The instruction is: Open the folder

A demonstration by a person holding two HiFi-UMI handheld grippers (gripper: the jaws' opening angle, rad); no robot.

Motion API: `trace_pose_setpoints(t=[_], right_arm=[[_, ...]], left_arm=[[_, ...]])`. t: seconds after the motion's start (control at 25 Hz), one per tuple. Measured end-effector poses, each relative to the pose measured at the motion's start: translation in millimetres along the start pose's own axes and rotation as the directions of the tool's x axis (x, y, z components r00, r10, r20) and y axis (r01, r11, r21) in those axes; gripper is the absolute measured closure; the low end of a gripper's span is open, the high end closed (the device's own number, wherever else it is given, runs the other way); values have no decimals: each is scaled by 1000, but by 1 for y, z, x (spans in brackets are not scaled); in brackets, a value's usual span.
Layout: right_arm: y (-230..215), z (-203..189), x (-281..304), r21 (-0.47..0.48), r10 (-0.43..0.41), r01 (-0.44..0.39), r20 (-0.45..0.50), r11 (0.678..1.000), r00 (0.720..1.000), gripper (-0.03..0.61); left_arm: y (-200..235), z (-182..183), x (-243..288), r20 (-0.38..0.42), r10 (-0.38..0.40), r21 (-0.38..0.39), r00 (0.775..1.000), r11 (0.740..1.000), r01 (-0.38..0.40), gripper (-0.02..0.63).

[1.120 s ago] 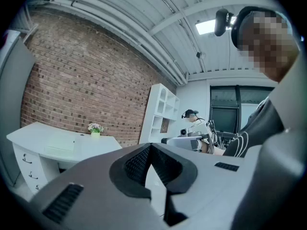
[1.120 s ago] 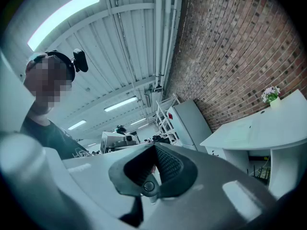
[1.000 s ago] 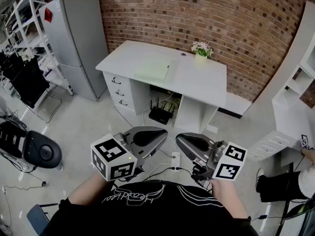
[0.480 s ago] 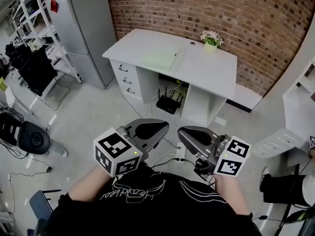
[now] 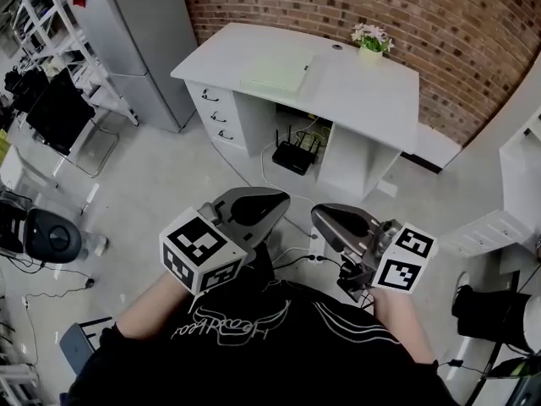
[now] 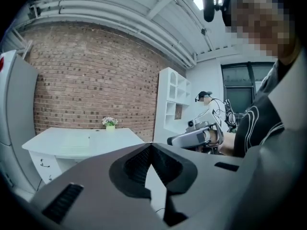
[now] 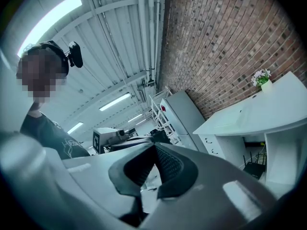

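A pale green folder (image 5: 277,74) lies flat and closed on the white desk (image 5: 363,100) against the brick wall, far from both grippers. It also shows as a faint sheet (image 6: 74,140) in the left gripper view. My left gripper (image 5: 275,205) is held near my chest with its jaws shut and nothing between them. My right gripper (image 5: 325,218) hangs beside it, shut and empty too. Each gripper shows in the other's view: the right gripper (image 6: 192,138) and the left gripper (image 7: 115,138).
A small flower pot (image 5: 372,45) stands at the desk's back edge. Drawers (image 5: 221,112) fill its left side, with a black router (image 5: 293,156) and cables underneath. A grey fridge (image 5: 127,41) stands to the left, an office chair (image 5: 51,235) near left, and white shelving (image 5: 524,176) to the right.
Both grippers have sunk a little, side by side and still shut. In the head view the desk has shifted up and to the right.
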State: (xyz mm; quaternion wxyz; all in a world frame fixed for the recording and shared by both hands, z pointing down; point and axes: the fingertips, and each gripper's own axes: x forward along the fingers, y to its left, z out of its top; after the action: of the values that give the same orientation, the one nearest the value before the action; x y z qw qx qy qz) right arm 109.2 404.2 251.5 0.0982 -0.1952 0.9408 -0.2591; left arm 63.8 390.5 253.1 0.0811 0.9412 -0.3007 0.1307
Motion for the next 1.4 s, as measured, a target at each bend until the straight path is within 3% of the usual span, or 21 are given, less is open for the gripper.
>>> trace_pose_setpoints(t=[0.24, 0.48, 0.68, 1.04, 1.4], right_arm=[[-53, 9, 26, 46, -44, 44, 9, 998, 999, 584], [-122, 27, 74, 124, -91, 90, 3, 988, 996, 584], [-179, 46, 113, 159, -135, 132, 6, 978, 991, 584], [-264, 63, 171, 215, -227, 219, 11, 952, 974, 584], [-315, 56, 200, 254, -311, 296, 20, 921, 950, 584]], left_arm=[[49, -8, 29, -21, -33, -5, 999, 999, 33, 617], [133, -13, 65, -71, -28, -55, 997, 998, 24, 617], [210, -10, 95, -103, 0, -41, 995, 999, -4, 617], [328, -11, 141, -152, 40, 53, 988, 998, -32, 617], [401, -37, 175, -191, 60, 162, 980, 986, -28, 607]])
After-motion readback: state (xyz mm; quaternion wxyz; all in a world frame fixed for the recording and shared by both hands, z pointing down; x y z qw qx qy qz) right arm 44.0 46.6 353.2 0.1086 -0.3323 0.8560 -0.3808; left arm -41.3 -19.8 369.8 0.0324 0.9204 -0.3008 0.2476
